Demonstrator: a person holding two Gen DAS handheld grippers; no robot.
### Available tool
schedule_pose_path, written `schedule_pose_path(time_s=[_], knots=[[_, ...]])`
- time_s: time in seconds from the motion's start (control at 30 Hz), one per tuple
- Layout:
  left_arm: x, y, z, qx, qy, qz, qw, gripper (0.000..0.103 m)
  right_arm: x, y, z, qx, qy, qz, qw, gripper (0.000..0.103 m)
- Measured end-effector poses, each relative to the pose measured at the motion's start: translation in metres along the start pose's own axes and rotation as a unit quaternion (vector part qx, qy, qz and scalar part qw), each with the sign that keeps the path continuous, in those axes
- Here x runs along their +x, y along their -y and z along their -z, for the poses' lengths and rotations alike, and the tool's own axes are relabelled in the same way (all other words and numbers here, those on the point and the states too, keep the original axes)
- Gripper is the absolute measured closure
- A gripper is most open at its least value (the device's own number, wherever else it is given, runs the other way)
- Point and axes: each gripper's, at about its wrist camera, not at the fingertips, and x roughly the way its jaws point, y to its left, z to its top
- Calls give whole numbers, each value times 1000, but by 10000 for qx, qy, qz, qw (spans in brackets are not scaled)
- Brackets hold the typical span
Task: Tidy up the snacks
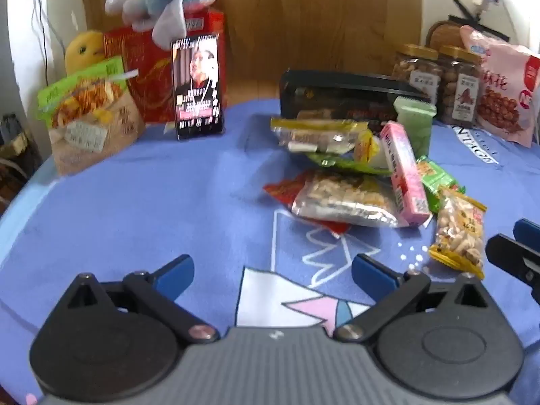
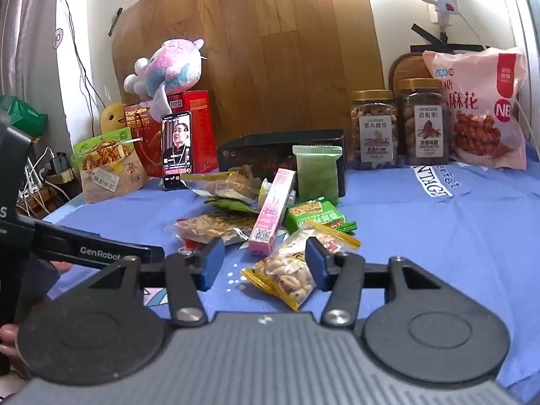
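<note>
Nearest us, the right claw hangs released, its blue pads either side of a yellow-edged peanut packet without visibly pressing it. That packet lies just ahead on the blue table, long axis slanting from near left to far right across the gap, so we judge the right hand the nearer. Our left claw is spread wide over bare cloth, the snack pile off to its right. We count one pink box, one black tray, two nut jars, one pink bag.
</note>
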Motion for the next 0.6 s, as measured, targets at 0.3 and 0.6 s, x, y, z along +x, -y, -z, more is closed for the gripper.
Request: schedule_pose_path(time_s=[0.3,0.6], knots=[[9,-12,4,-212,-228,289,9991,9,6,4,4,138,-202,34,9997,44],[7,-34,7,-494,150,267,9983,25,41,19,-21,400,-579,-257,9972,55]])
